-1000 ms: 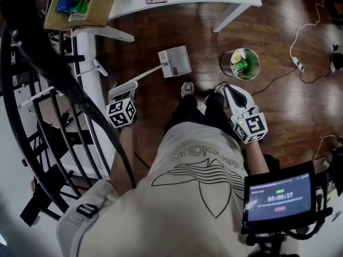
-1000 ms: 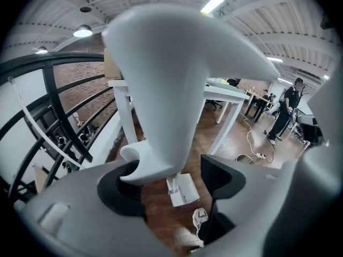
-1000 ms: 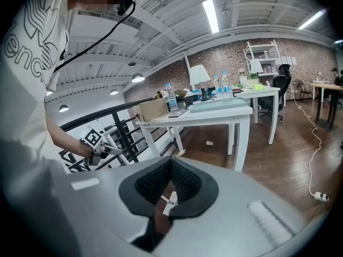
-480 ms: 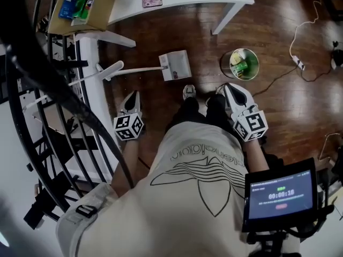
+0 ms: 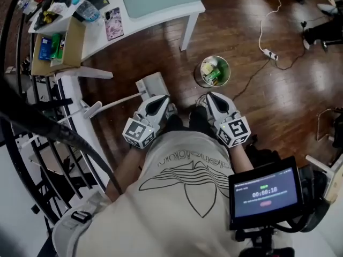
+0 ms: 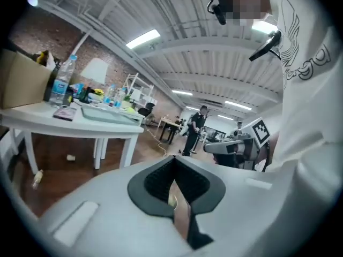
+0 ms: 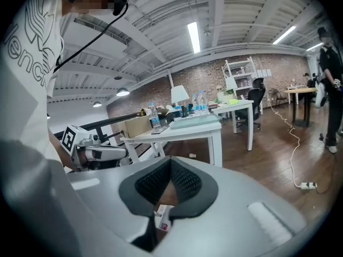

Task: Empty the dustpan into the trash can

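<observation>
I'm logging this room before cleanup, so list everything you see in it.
dustpan: one, white, on the floor left of the trash can, its long handle running left
trash can: one, pale, rubbish inside, on the floor ahead of the feet
table: one, white, top
cardboard box: one, brown, at the table's left end
power strip: one, white, with cable, floor, upper right
screen: one, black, lower right
railing: black, left
left gripper: white, shut, empty
right gripper: white, shut, empty
</observation>
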Demonstrator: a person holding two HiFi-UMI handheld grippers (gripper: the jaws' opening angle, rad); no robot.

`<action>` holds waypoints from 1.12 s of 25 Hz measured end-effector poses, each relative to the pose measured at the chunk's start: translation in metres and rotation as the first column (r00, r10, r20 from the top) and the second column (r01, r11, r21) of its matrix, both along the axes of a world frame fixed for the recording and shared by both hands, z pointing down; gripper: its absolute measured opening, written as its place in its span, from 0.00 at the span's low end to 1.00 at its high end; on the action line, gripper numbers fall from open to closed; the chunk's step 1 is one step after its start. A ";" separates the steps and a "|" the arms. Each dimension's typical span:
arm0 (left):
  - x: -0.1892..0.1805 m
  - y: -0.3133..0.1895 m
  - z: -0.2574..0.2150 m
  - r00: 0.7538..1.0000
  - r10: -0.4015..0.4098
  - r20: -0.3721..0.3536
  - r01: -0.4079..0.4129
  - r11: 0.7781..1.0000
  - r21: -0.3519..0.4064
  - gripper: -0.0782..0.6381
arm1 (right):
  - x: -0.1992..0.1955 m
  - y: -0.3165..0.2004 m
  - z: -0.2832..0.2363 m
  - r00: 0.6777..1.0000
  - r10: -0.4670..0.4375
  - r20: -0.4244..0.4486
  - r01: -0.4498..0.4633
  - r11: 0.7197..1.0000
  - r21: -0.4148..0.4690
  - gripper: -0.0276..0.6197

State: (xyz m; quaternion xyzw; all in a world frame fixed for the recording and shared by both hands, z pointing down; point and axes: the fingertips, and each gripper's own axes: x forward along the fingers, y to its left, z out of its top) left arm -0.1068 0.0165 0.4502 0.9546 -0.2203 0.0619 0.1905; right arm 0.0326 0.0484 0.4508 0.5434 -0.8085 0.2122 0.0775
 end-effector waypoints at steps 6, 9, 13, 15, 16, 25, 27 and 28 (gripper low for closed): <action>0.060 -0.001 -0.022 0.988 0.151 -0.031 -0.149 0.987 0.064 0.14 | 0.036 0.024 -0.016 0.990 0.141 -0.006 -0.141 0.989 0.050 0.05; 0.082 0.002 -0.028 0.977 0.210 -0.023 -0.207 0.975 0.085 0.14 | 0.049 0.036 -0.019 0.979 0.202 0.002 -0.201 0.978 0.054 0.05; 0.114 0.010 -0.040 0.959 0.283 -0.020 -0.278 0.952 0.130 0.14 | 0.066 0.047 -0.025 0.965 0.262 0.000 -0.261 0.963 0.072 0.05; 0.123 0.014 -0.040 0.954 0.298 -0.027 -0.292 0.947 0.137 0.14 | 0.069 0.052 -0.026 0.960 0.279 0.007 -0.279 0.957 0.075 0.05; 0.125 0.014 -0.041 0.953 0.300 -0.033 -0.293 0.946 0.139 0.14 | 0.069 0.053 -0.027 0.959 0.284 0.009 -0.283 0.956 0.075 0.05; 0.116 0.013 -0.049 0.959 0.281 -0.046 -0.273 0.953 0.134 0.14 | 0.047 0.049 -0.022 0.975 0.224 0.007 -0.224 0.972 0.068 0.05; 0.106 0.011 -0.045 0.964 0.262 -0.039 -0.255 0.958 0.131 0.14 | 0.041 0.047 -0.019 0.978 0.208 0.013 -0.209 0.976 0.064 0.05; 0.102 0.010 -0.043 0.967 0.252 -0.036 -0.246 0.961 0.128 0.14 | 0.038 0.046 -0.019 0.979 0.202 0.016 -0.202 0.977 0.062 0.05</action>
